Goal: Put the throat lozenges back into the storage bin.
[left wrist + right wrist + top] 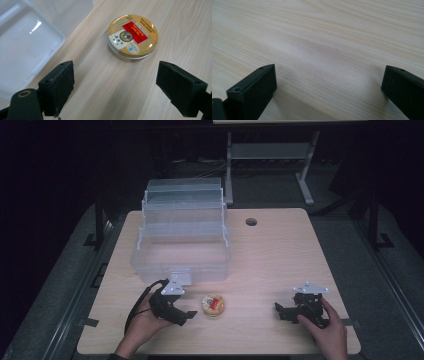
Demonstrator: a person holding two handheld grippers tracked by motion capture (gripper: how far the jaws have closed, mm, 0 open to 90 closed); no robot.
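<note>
A small round tin (213,305) with a gold lid and a red label lies on the wooden table (280,250) near the front. In the left gripper view the tin (132,37) sits just beyond the open jaws, untouched. My left gripper (186,316) is held in a hand just left of the tin, jaws wide apart. My right gripper (281,311) rests at the front right, open, with bare wood between its fingers (254,92). A clear plastic storage box (181,237) with stepped trays stands open behind the tin.
The box's clear wall (27,42) lies close on the left of the left gripper. A round cable hole (251,222) sits at the table's far side. A metal desk frame (270,155) stands behind the table.
</note>
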